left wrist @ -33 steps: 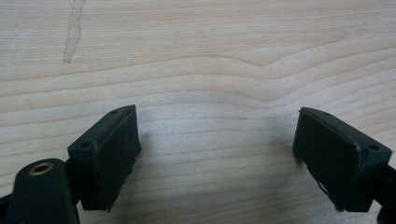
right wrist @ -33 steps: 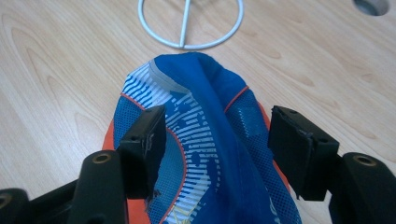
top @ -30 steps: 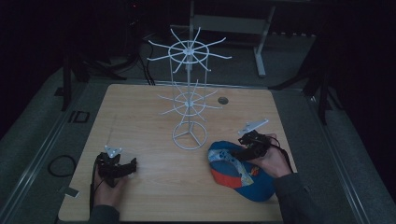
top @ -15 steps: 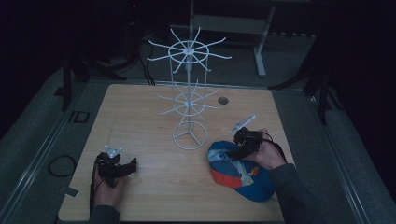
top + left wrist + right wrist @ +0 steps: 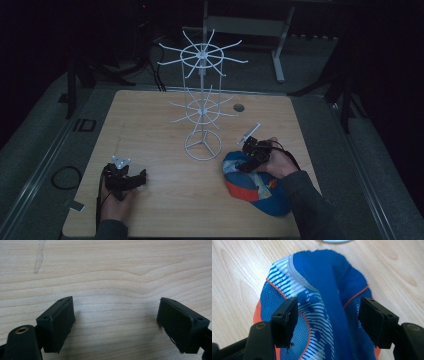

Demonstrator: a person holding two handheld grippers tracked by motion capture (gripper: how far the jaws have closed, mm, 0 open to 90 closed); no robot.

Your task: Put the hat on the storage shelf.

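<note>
Black jaws of the right gripper [image 5: 328, 322] spread wide over a blue and orange cap [image 5: 319, 305], not pressing it, cap lying near the white wire rack [image 5: 202, 100], left gripper [image 5: 116, 322] spread over bare wooden table [image 5: 112, 270].

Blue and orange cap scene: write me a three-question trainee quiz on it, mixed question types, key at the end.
1. True or false: the right claw is clamped shut on the cap.
2. Multiple choice: what stands on the table beyond the cap? A) a white wire rack B) a red bucket C) a stack of plates
3. Short answer: what lies between the jaws of the left claw?

Key
1. False. Its jaws stand wide on either side of the cap's blue ridge, pads not pressing.
2. A. The rack's round base sits near the cap.
3. Nothing but bare wooden tabletop; that claw is open.
</note>
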